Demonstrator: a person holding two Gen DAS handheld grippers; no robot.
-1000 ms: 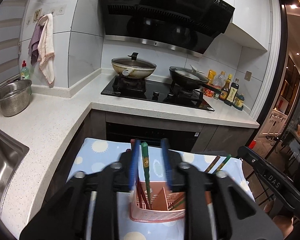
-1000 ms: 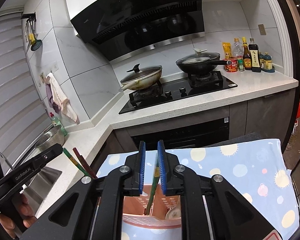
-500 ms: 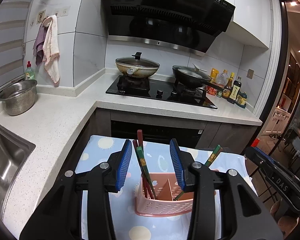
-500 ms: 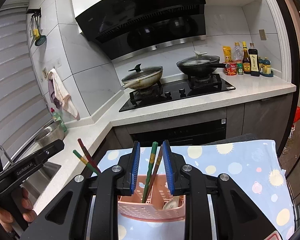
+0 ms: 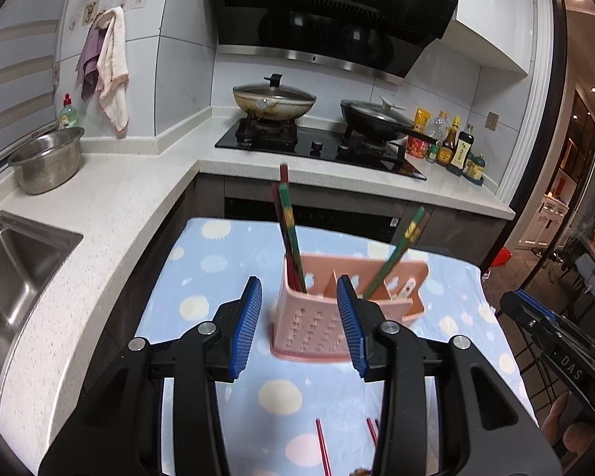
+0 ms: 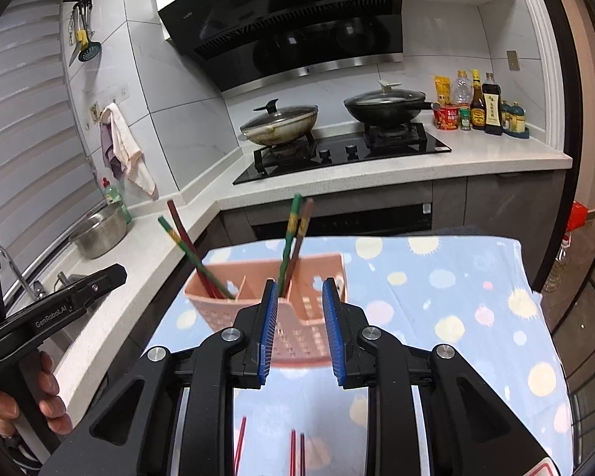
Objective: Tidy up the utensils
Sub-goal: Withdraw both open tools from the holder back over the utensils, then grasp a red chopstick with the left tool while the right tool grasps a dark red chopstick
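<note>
A pink perforated utensil holder stands on a blue dotted cloth. Green and red chopsticks lean in its left compartment, and another green and brown pair in its right one. A pale spoon lies in the right compartment. My left gripper is open and empty, just in front of the holder. My right gripper is open and empty, also just in front of it. Red chopsticks lie on the cloth under the grippers.
A white counter wraps the left and back, with a sink, a steel colander, a hob with two covered pans and sauce bottles. The other gripper shows at each view's edge.
Both grippers have opened wider and let go of the chopsticks, which now stand in the holder. Both have drawn back and up from it.
</note>
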